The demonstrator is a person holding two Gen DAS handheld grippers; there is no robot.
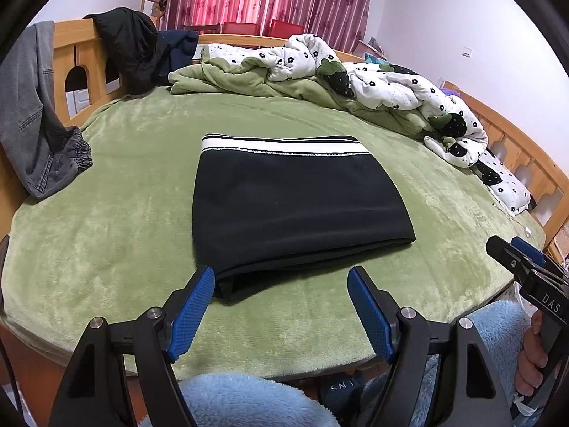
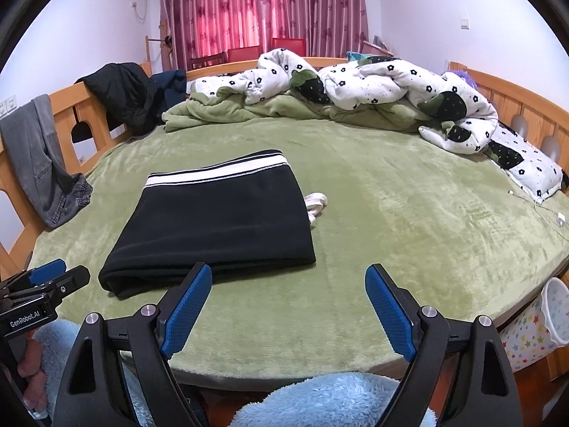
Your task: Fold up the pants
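The black pants [image 1: 295, 206] lie folded into a flat rectangle on the green bed cover [image 1: 117, 235], their white-and-black striped waistband at the far edge. They also show in the right wrist view [image 2: 217, 227], with a white drawstring [image 2: 314, 204] sticking out at their right side. My left gripper [image 1: 281, 277] is open and empty, just in front of the pants' near fold. My right gripper [image 2: 288, 274] is open and empty, near the pants' near right corner. It also shows in the left wrist view [image 1: 515, 252] at the right edge.
A rumpled white flowered quilt [image 2: 373, 85] and green blanket lie along the far and right sides of the bed. Grey jeans [image 1: 35, 117] and dark jackets [image 1: 131, 46] hang on the wooden bed rail at left. A star-patterned bin [image 2: 540, 323] stands by the bed's right corner.
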